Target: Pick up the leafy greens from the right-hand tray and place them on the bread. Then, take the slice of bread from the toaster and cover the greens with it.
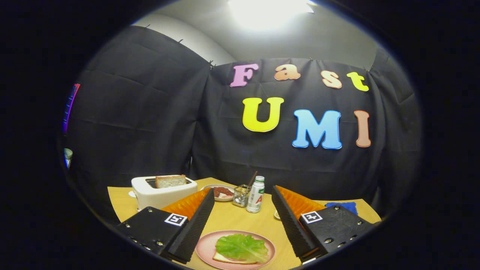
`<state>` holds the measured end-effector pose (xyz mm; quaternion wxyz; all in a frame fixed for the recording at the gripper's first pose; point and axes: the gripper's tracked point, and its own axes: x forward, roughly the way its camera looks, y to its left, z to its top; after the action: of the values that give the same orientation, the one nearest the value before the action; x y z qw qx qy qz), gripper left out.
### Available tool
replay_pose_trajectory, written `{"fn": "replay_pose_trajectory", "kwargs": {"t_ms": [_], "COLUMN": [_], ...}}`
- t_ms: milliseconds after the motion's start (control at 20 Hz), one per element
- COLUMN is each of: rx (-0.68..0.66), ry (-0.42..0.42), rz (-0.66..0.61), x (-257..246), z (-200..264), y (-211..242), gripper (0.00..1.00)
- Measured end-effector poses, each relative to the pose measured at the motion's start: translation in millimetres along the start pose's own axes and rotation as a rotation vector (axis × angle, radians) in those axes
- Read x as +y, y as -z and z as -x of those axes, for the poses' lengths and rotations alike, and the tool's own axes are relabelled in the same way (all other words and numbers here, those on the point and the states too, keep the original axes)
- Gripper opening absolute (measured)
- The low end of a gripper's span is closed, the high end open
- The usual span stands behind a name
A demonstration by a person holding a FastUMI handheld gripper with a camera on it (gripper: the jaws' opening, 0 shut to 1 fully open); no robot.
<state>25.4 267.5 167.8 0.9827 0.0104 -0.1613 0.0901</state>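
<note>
The green lettuce leaf [242, 247] is already laid on the bread at lower centre, on the pink plate [204, 247]. The gripper [243, 219] is held wide open, jaws empty. Next, the toast slice [170, 181] in the white toaster [157, 195], centre left, must be grasped.

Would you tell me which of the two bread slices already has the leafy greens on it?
The slice on the pink plate between the open gripper fingers carries the greens; the toaster slice is bare.

A light wooden table [232, 221] carries a pink plate [204, 247], a white toaster [163, 193], a small dish [223, 192], a glass jar [240, 195], a white bottle [255, 195] and a blue cloth [343, 207].
</note>
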Motion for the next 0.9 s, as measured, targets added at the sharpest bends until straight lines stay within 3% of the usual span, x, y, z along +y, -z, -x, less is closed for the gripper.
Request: {"fn": "replay_pose_trajectory", "kwargs": {"t_ms": [550,900], "rx": [0.045,0.106], "ry": [-0.199,-0.153], "rz": [-0.103,-0.170], "x": [154,196], "z": [-80,-130], "y": [22,47], "gripper": [0.95,0.89]}}
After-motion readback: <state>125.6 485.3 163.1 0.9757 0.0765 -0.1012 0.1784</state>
